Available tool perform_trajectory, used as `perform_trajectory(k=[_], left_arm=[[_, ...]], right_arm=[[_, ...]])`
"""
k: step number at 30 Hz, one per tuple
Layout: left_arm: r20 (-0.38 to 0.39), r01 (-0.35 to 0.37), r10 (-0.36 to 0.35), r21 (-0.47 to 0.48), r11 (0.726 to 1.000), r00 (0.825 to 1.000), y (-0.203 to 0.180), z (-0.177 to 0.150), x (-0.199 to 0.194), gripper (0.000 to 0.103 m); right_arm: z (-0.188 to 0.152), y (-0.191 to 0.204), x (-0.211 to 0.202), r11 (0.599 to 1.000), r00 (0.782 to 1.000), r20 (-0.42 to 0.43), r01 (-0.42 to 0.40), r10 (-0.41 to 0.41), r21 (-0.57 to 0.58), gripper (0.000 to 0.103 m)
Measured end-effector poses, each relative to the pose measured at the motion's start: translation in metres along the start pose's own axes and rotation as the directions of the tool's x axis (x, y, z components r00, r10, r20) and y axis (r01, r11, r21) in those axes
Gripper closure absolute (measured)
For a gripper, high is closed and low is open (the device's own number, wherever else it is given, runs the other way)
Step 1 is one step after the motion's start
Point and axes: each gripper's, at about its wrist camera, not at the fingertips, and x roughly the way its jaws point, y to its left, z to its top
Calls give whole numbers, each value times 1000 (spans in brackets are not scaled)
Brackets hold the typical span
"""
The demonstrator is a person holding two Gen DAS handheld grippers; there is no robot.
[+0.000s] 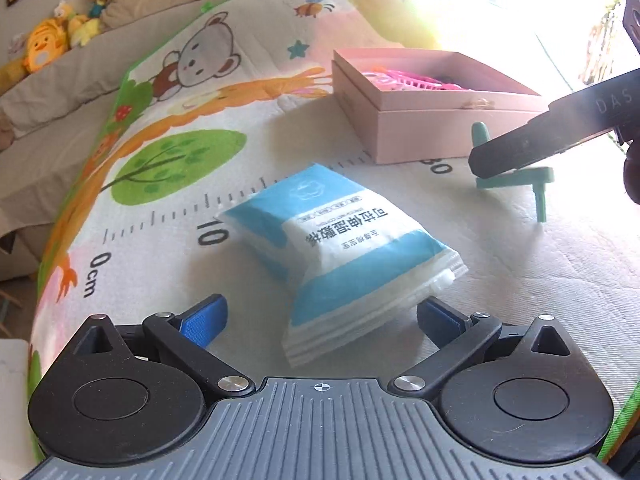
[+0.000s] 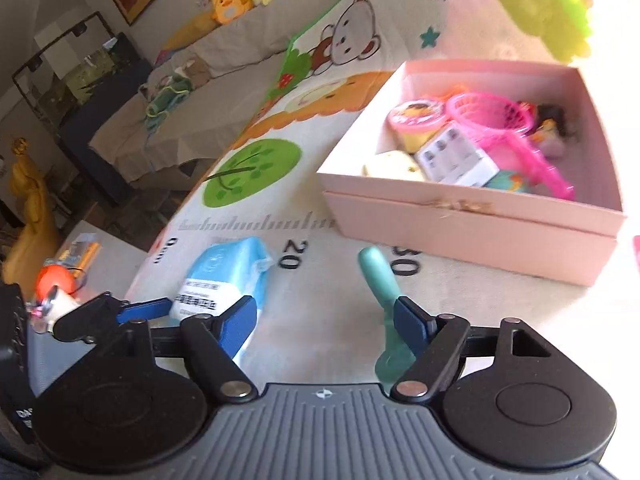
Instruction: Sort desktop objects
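Blue pads tip both of your claws, and both stand wide apart with nothing clamped. Your left gripper [image 1: 322, 316] hangs just over the blue-and-white pouch [image 1: 340, 256], whose sealed near end lies between the fingers; whether the right-hand pad touches that end, you cannot tell from this view. Your right gripper [image 2: 324, 316] is spread wide too, and the teal plastic crank handle [image 2: 380, 300] lies on the mat just inside its right-hand finger, close against the pad but not squeezed by it. In the left wrist view you see that same handle [image 1: 520, 178] partly under the dark finger of your right tool [image 1: 532, 140], one peg resting on the mat and another standing up behind the finger. From the right wrist view the pouch [image 2: 224, 276] lies partly behind your left-hand finger, with your other gripper's blue tip at its near edge. Everything rests on the cartoon play mat [image 1: 168, 184] printed with a ruler, a bear and a green tree. Beyond the handle sits the open pink box [image 2: 472, 220], seated in its own lid, near but apart from both items. Inside it you can see a pink net scoop [image 2: 504, 128], a small yellow tub with a pink lid [image 2: 416, 120], a white printed card or packet [image 2: 456, 160], a cream-coloured piece [image 2: 394, 164] and a small doll figure [image 2: 552, 128]. Plush toys [image 1: 44, 44] line the sofa behind the mat.
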Motion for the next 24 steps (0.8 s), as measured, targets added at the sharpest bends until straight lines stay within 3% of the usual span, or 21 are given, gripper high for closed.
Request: perform_trajectory(k=[5,9,14,18,21,24], left_arm=[[-7,23,-23,25,999,1000,-12,4,4,0],[-27,-24,24,7,1000,999,-6,7,3,0],[-38,-55,54,-20,998,998,4,9,1,0],[-36,-61,60,-14,998,998,3,10,-2,0],[-33,-62,62,-4,998,998,2,11,-5,0],[-25,-35,35,-6,999,999,1,11,-13,0]], right_arm=[[-17,-8,-15,993,993,49,111,-108,-49,22],[-26,-1,-14,980,987,70,152,-144,-127,20],[-39,7,-10,936,961,121,269,-247,-225,20],[-43,-7,-10,935,950,133,304,-282,-185,20],[-45,-17,-10,951,958,110,278,-265,-131,20],[-55,-11,-17,990,997,47,69,-64,-121,19]])
